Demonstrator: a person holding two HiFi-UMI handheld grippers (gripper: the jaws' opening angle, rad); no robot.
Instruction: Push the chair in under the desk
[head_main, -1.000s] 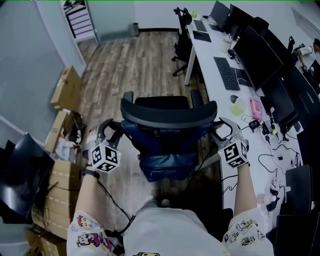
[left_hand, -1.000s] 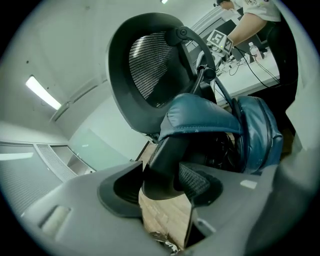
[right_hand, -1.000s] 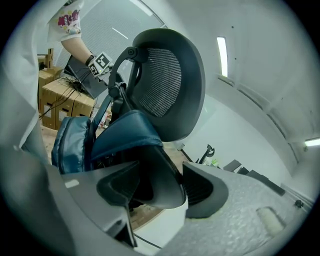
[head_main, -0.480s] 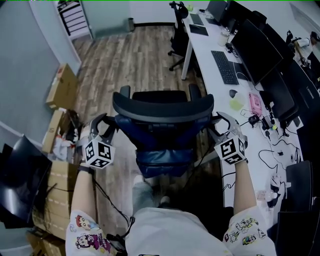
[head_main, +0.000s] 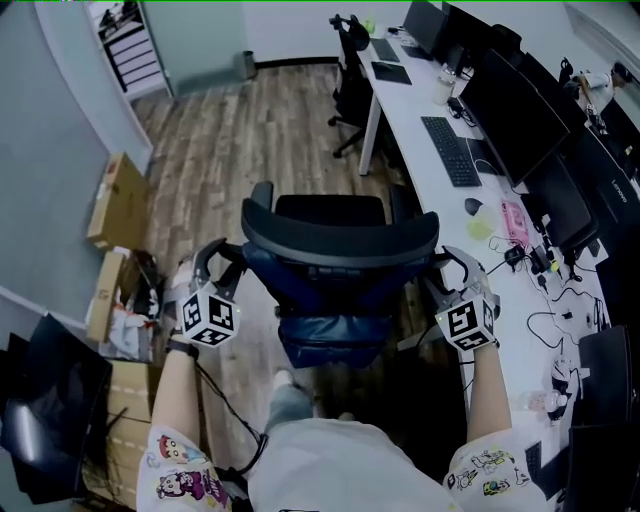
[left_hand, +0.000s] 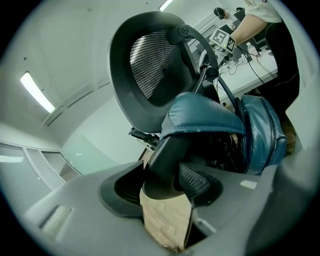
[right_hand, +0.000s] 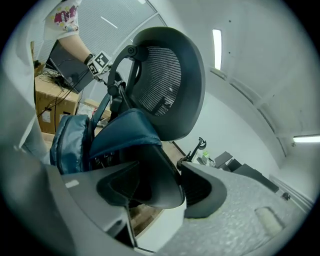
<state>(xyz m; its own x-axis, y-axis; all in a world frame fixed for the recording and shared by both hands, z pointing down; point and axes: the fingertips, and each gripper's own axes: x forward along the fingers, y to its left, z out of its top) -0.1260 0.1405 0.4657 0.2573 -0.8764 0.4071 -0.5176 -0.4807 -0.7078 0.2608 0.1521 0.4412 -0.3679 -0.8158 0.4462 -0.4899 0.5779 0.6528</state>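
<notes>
Black chair (head_main: 340, 235) stands on the wood floor (head_main: 250, 130) beside the white counter (head_main: 405, 110), not under it, with left tool (head_main: 222, 258) and right tool (head_main: 447, 265) flanking its back. Left gripper view: the jaws pinch a black chair part. Right gripper view: likewise

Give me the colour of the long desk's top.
White. The head view shows the long flat desk top best.

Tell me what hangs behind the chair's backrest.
A blue bag hangs there, against the chair. It and the backrest cover the chair's base, so that cannot be seen.
</notes>
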